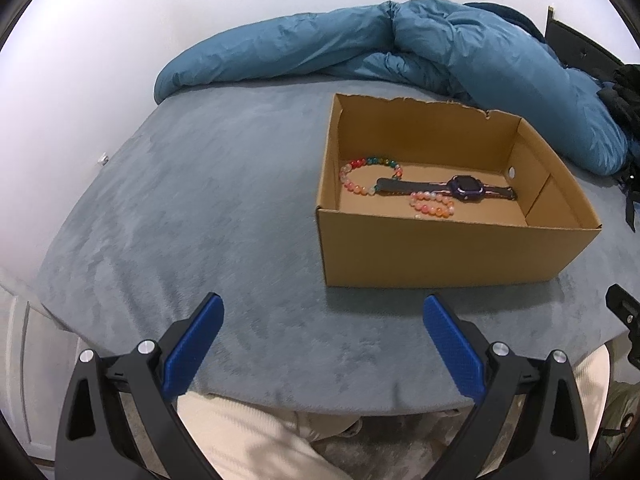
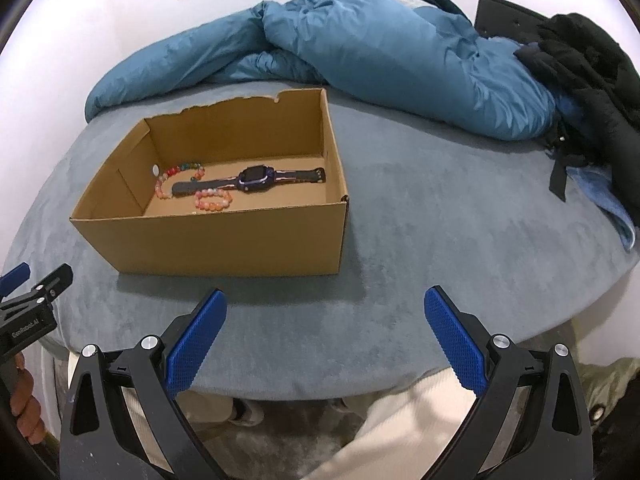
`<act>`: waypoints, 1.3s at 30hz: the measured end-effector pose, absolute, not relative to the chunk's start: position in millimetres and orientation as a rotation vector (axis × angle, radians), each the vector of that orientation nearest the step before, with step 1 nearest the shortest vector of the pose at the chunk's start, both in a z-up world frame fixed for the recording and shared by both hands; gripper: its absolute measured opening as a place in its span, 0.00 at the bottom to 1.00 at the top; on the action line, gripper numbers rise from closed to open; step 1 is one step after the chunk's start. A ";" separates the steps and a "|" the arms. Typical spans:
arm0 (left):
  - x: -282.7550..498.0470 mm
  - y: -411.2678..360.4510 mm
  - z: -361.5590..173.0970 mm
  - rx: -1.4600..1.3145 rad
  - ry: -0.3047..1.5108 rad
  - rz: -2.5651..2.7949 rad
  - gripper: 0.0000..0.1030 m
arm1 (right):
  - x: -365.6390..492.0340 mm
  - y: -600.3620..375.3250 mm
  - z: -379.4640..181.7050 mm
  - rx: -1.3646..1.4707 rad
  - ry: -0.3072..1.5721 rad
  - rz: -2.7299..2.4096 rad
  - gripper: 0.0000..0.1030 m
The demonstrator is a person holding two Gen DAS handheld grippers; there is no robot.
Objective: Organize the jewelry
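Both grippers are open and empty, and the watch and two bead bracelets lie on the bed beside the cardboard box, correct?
Not quite. The watch and both bracelets lie inside the cardboard box, not beside it; both wrist views show this. The left gripper and right gripper are indeed open and empty.

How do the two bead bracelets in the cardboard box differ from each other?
The multicolored bracelet has red, green, blue and pink beads; the pink bracelet is pink and pale only. The multicolored one forms the larger loop, the pink one a smaller loop. The multicolored one lies by the end of the watch strap, toward the box's back wall; the pink one lies nearer the front, beside the watch face. Both lie flat in the box, touching the watch strap.
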State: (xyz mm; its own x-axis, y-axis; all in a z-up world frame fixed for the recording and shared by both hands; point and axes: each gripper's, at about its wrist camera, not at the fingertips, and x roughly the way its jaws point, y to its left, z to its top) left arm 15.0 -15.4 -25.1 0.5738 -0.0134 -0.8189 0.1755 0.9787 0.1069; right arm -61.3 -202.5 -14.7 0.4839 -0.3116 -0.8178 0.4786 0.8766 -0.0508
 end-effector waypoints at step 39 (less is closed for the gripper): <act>10.4 29.5 11.2 0.158 0.984 0.007 0.95 | -53.8 -173.6 12.0 0.303 0.971 -0.533 0.92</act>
State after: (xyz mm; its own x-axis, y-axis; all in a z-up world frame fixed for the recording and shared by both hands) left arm 10.4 29.5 11.2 0.5543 0.0776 -0.8287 0.0652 0.9885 0.1362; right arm -53.8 -173.6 12.0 0.4509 -0.2912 -0.8438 0.5549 0.8318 0.0095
